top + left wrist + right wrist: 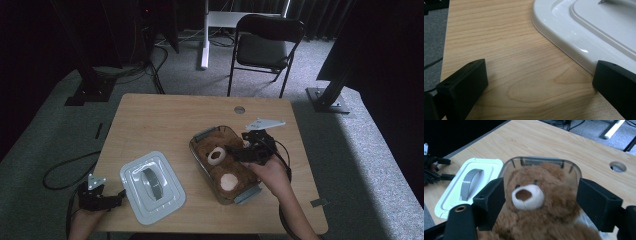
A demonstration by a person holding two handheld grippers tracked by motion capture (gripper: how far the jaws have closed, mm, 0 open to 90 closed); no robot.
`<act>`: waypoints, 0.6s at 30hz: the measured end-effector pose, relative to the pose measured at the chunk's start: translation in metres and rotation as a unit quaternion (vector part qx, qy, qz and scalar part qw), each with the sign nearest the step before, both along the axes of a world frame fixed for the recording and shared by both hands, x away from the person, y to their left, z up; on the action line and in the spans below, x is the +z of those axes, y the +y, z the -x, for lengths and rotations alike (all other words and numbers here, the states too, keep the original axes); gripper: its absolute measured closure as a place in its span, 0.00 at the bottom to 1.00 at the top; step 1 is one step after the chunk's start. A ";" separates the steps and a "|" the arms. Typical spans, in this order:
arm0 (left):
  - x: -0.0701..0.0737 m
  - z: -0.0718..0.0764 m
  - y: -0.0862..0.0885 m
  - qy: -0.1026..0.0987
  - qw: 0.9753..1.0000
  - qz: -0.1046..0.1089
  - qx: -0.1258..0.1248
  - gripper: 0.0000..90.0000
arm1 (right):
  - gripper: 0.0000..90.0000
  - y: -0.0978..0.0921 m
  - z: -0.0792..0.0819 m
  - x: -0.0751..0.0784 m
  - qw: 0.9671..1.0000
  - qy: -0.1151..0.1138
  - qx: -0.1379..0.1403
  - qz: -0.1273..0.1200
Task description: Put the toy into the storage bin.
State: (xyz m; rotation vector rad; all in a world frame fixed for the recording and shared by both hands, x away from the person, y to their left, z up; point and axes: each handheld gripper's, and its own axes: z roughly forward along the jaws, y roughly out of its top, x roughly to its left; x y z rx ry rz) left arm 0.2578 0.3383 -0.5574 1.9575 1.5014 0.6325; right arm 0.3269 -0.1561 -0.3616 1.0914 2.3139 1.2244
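Resting at the table's near left corner, the left gripper [120, 195] has its jaws wide apart just beside the white rectangular plastic lid [152, 186]. Right of the lid, the brown plush teddy bear [222, 167] lies in a clear rectangular container [202, 135], and the right gripper [231, 150] hovers over it with jaws spread wide around the bear's head.

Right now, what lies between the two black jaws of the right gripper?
In the right gripper view, the open right gripper frames the brown plush teddy bear's head, lying in the clear plastic container.
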 end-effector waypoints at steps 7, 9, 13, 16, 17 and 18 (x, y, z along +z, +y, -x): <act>0.000 0.000 0.000 0.000 1.000 0.000 0.000 0.01 | 0.32 -0.029 0.013 -0.008 1.000 0.000 -0.010 -0.009; 0.000 0.000 0.000 0.000 1.000 0.000 0.000 0.01 | 0.32 -0.036 0.017 -0.010 1.000 0.003 -0.013 -0.011; 0.000 0.000 0.000 0.000 1.000 0.000 0.000 0.01 | 0.37 -0.051 0.029 -0.010 1.000 -0.008 -0.026 -0.016; 0.000 0.000 0.000 0.001 1.000 0.000 0.000 0.01 | 0.48 -0.058 0.036 -0.009 0.999 -0.023 -0.035 -0.003; 0.000 0.000 0.000 0.001 1.000 0.000 0.000 0.01 | 0.50 -0.062 0.039 -0.009 0.999 -0.023 -0.032 -0.005; 0.000 0.000 0.000 0.001 1.000 0.000 0.000 0.01 | 0.54 -0.063 0.040 -0.010 0.999 -0.021 -0.032 -0.006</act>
